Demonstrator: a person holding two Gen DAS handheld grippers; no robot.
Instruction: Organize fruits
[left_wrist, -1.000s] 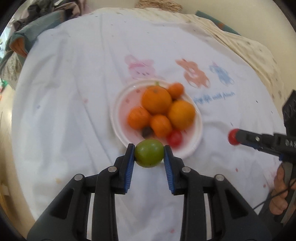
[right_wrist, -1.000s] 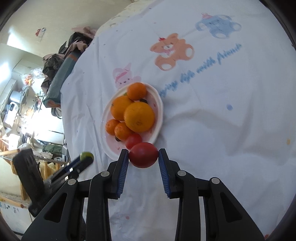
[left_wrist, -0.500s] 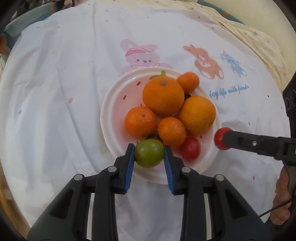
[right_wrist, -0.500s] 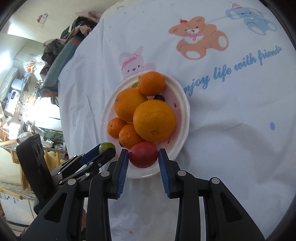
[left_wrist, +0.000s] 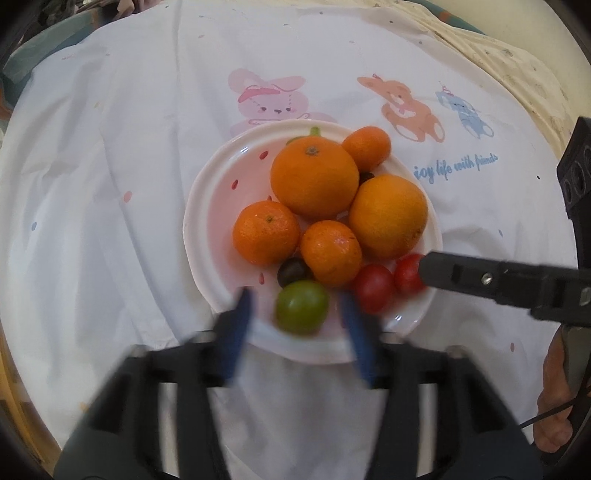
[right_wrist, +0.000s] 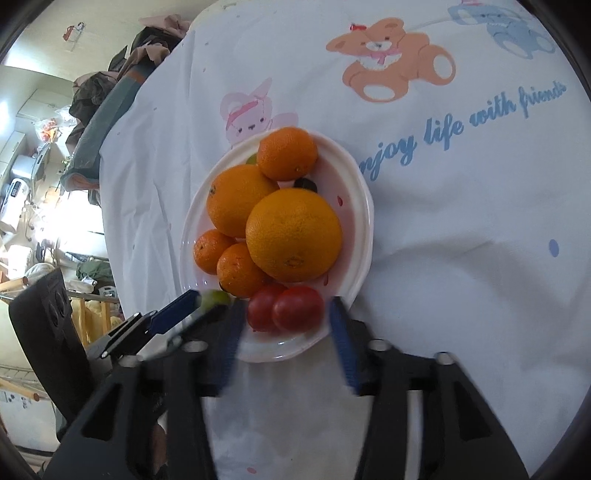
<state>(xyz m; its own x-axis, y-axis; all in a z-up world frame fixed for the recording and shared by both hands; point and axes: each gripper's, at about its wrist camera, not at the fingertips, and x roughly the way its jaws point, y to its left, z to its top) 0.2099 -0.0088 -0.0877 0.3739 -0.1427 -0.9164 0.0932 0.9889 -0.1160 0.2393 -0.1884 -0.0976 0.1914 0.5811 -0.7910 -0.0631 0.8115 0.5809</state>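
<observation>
**Both grippers spread at the near rim of a fruit plate**

Left wrist view: the left gripper (left_wrist: 299, 317) has its blue-padded fingers (left_wrist: 238, 332) spread wide, motion-blurred, with a clear gap on each side of the green fruit (left_wrist: 301, 312); the green fruit lies on the near part of the white plate (left_wrist: 207, 206), just in front of a small dark fruit (left_wrist: 293, 271); two red tomatoes (left_wrist: 373, 288) lie side by side at the plate's near right; the right gripper (left_wrist: 480, 278) reaches in from the right edge, its tip beside the farther tomato.

Right wrist view: the right gripper (right_wrist: 286, 334) is likewise spread, its blurred pads standing clear of the red tomatoes (right_wrist: 297, 308), which touch each other on the plate's (right_wrist: 364, 229) near rim; the left gripper (right_wrist: 184, 314) enters from the lower left, with the green fruit (right_wrist: 216, 299) seen between its fingers.

Plate contents, both views: two large oranges (left_wrist: 314, 175), the second (left_wrist: 388, 216) to its right; three smaller mandarins (left_wrist: 266, 232) around them; all fruit packed close, touching.

Setting: the plate rests on a white cloth (left_wrist: 110, 147) printed with a pink rabbit (left_wrist: 269, 98), an orange bear (right_wrist: 391, 61) and blue lettering (right_wrist: 461, 122); a cluttered room shows beyond the cloth's edge in the right wrist view.
</observation>
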